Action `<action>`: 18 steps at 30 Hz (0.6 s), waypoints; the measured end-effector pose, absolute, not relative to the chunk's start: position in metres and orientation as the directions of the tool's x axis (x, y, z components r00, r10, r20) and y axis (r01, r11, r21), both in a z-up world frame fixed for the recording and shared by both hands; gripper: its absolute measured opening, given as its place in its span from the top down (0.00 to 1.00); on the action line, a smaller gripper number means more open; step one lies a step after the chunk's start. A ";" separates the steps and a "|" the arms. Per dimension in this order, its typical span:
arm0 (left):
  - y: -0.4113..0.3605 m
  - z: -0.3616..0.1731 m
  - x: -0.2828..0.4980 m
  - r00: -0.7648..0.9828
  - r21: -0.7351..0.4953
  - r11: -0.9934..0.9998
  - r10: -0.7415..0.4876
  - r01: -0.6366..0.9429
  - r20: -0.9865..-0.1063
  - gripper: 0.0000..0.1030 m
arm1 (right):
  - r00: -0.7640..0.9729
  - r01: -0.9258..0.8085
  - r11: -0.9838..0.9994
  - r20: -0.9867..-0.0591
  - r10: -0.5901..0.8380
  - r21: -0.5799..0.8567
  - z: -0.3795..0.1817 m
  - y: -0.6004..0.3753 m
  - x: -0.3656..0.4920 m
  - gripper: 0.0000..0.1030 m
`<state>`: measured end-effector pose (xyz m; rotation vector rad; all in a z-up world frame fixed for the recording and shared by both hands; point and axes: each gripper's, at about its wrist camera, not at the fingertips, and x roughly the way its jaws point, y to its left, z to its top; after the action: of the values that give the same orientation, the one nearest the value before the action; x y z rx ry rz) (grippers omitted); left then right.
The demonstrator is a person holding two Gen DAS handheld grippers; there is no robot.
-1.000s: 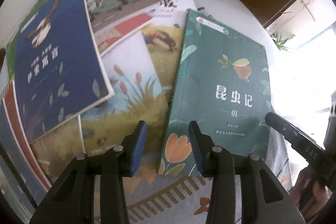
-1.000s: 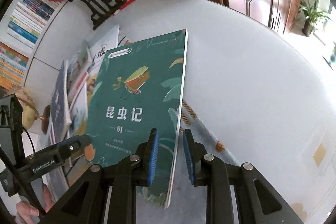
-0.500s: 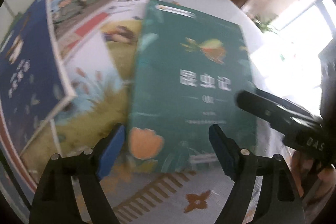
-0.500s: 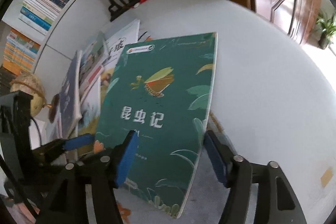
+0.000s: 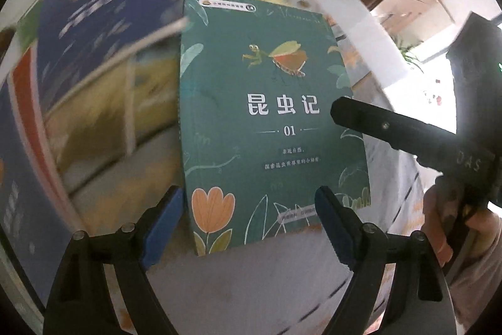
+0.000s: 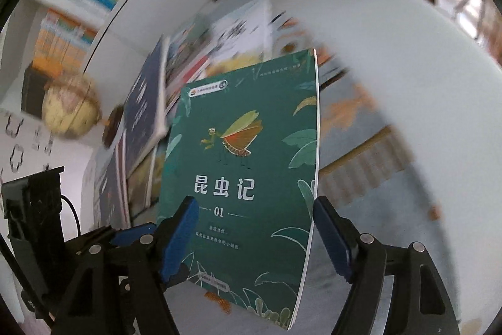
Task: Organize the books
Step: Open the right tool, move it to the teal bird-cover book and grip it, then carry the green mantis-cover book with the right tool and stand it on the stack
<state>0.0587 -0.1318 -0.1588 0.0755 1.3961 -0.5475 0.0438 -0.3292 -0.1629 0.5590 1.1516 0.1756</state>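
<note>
Between our two claws lies the green book (image 5: 273, 127), flat on the desk (image 6: 392, 52). Left claw (image 5: 248, 218) gapes wide, right claw (image 6: 254, 228) too, nothing gripped. A thin, floppy paperback, we reckon: pinch it near the spine.

A: The green book (image 5: 273, 121) has a smooth paper cover, softly matt, with pale page edges down one side.

B: And the left tool (image 5: 248, 218)?

A: Black matt plastic arms, blue ribbed pads (image 5: 163, 218), small shiny metal screws. The right tool (image 6: 255, 236) looks the same.

B: The tabletop (image 6: 392, 77)?

A: Smooth, white, slightly glossy. The blue book (image 5: 94, 30) beside it has a sleek cover too, though blurred.
</note>
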 end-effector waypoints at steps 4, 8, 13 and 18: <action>-0.099 -0.163 0.040 0.040 -0.300 0.890 -0.334 0.344 -0.942 0.20 | 0.343 0.063 0.841 -0.803 0.488 0.538 -0.169 -0.300 0.042 0.26; -0.072 -0.170 0.033 0.026 -0.364 0.893 -0.384 0.266 -0.923 0.20 | 0.295 0.011 0.797 -0.764 0.574 0.604 -0.176 -0.287 0.040 0.26; -0.063 -0.163 0.054 0.119 -0.315 0.915 -0.353 0.253 -0.928 0.20 | 0.365 0.068 0.767 -0.731 0.576 0.638 -0.178 -0.304 0.035 0.28; -0.068 -0.175 0.077 0.115 -0.319 0.913 -0.356 0.255 -0.927 0.20 | 0.401 0.054 0.772 -0.721 0.565 0.634 -0.177 -0.304 0.034 0.27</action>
<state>0.0767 -0.0685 -0.1753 -0.0872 1.3851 -0.4487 0.0341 -0.3039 -0.1770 0.6388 1.1276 0.3523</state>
